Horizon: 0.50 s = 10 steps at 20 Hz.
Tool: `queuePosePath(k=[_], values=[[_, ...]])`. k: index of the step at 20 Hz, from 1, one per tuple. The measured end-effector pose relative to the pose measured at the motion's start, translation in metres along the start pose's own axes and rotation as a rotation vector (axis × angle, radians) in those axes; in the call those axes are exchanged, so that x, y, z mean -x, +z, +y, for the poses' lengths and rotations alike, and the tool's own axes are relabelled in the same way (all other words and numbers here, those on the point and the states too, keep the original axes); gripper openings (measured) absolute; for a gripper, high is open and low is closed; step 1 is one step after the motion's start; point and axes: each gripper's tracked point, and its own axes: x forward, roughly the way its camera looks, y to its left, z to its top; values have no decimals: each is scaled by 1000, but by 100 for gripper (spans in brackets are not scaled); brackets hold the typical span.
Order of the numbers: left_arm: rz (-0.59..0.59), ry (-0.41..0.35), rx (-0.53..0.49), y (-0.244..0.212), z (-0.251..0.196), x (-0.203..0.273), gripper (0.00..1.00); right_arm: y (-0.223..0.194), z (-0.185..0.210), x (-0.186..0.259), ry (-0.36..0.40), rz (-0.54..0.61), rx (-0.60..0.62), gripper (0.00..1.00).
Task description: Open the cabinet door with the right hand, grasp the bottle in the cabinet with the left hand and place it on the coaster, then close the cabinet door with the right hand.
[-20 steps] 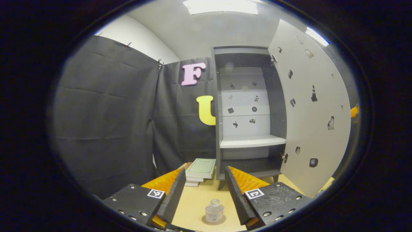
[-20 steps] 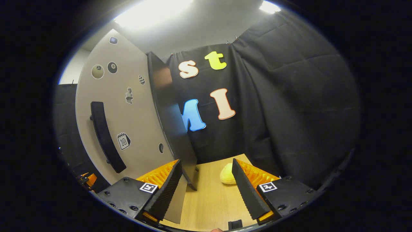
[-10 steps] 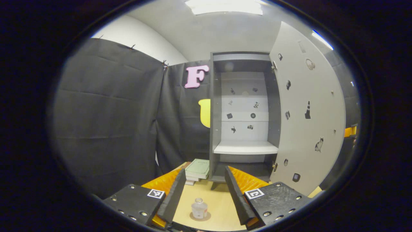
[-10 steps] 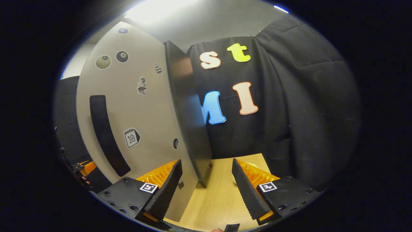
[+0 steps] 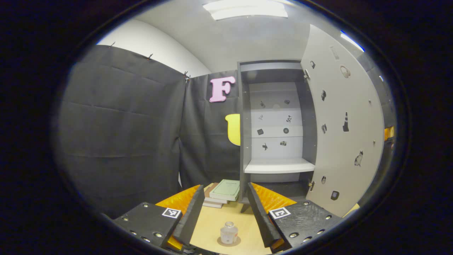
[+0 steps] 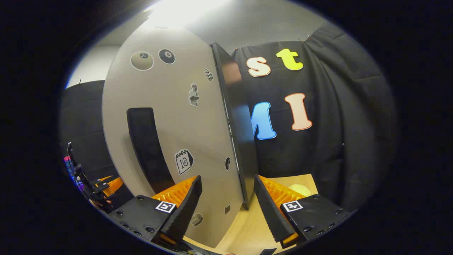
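Note:
A small clear bottle [image 5: 229, 232] stands upright on a round brown coaster [image 5: 229, 242] on the wooden table, low between the fingers of my left gripper [image 5: 224, 212]. That gripper is open and apart from the bottle. Behind it the grey cabinet [image 5: 276, 124] stands with its door [image 5: 341, 124] swung open to the right; its white shelf [image 5: 278, 165] is bare. In the right gripper view the door's outer face [image 6: 177, 106] with its dark vertical handle [image 6: 145, 148] is close ahead. My right gripper [image 6: 226, 207] is open, with the door's hinge-side lower edge between its fingers, untouched.
A stack of books [image 5: 225, 191] lies on the table left of the cabinet's foot. A pale yellow object [image 6: 299, 188] sits on the table behind my right gripper's right finger. Black cloth walls close in on both sides. The other gripper's orange parts [image 6: 111, 183] show left of the door.
My right gripper has come nearer the door's outer face, which now looms larger and further right; the yellow object is partly hidden. My left gripper has shifted slightly; the bottle stays on the coaster.

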Motion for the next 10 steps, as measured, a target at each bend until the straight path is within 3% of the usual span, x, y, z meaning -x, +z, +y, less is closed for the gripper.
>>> queuePosePath(k=[5,10], values=[[4,-70,14,-5,29,-44,73,-3,18,-9,-35,-2,8,96],[21,-124,54,-17,52,-90,73,-8,52,-15,-9,-9,7,96]])
